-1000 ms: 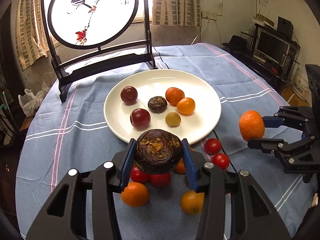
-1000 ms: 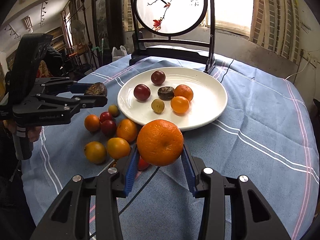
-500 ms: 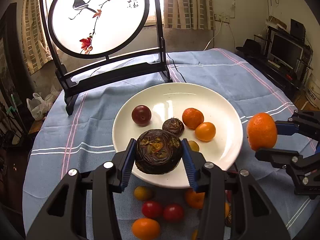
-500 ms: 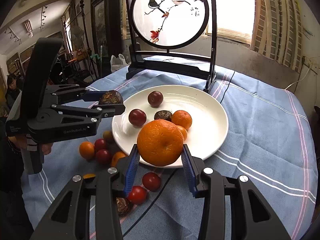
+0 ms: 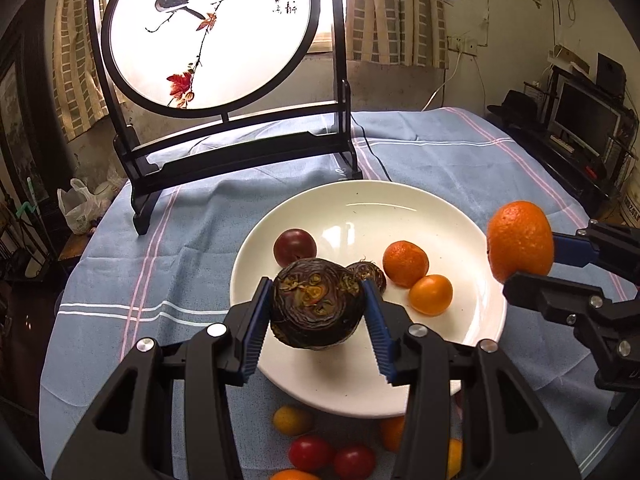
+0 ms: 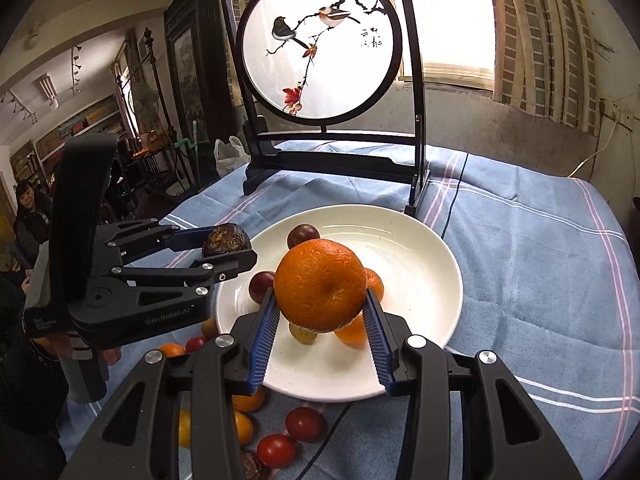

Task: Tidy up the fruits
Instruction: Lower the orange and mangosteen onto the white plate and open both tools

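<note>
My left gripper (image 5: 318,312) is shut on a dark brown water chestnut (image 5: 316,308), held above the near left part of the white plate (image 5: 460,216). My right gripper (image 6: 322,300) is shut on a big orange (image 6: 320,284) over the plate (image 6: 436,264); in the left wrist view that orange (image 5: 520,242) hangs at the plate's right rim. On the plate lie a dark plum (image 5: 295,246), a small water chestnut (image 5: 370,272), a mandarin (image 5: 405,263) and a kumquat (image 5: 431,295). Loose red tomatoes (image 5: 310,453) and orange fruits (image 6: 244,426) sit on the cloth in front of the plate.
A black-framed round screen painted with birds (image 5: 208,32) stands behind the plate on the blue striped tablecloth (image 5: 140,280). A black cable (image 5: 374,156) runs past its foot. A person (image 6: 30,216) stands at the far left. A monitor and shelves (image 5: 580,116) are beyond the table's right edge.
Both grippers have carried their fruits forward from above the loose pile to over the plate. The plate and screen now look closer and larger in both views.
</note>
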Motion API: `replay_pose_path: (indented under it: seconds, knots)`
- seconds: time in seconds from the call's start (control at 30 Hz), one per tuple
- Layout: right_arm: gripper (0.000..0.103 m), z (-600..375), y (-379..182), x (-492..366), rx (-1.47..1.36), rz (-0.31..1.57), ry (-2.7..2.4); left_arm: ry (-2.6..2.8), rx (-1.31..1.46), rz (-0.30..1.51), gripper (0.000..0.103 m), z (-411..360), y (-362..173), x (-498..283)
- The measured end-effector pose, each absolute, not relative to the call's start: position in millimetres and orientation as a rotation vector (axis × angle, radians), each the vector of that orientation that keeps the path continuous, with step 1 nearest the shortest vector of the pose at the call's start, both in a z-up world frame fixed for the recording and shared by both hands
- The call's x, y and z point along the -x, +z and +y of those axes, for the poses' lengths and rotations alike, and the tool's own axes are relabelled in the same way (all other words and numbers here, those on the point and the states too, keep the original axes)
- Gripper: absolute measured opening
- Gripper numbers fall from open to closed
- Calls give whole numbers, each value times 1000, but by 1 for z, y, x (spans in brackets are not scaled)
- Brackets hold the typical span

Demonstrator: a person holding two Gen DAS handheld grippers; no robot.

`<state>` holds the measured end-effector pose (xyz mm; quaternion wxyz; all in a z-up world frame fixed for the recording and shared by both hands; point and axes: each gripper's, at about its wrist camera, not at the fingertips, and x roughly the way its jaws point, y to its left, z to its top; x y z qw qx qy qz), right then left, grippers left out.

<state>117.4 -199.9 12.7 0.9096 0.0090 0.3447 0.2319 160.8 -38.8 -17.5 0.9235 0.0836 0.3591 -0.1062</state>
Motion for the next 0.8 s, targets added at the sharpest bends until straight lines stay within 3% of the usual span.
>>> replay_pose_path:
  seconds: [0.8]
  knots:
    - [43,-193,-12,-158,-38,768,391,-179,-188,777,45,-48,-40,-194]
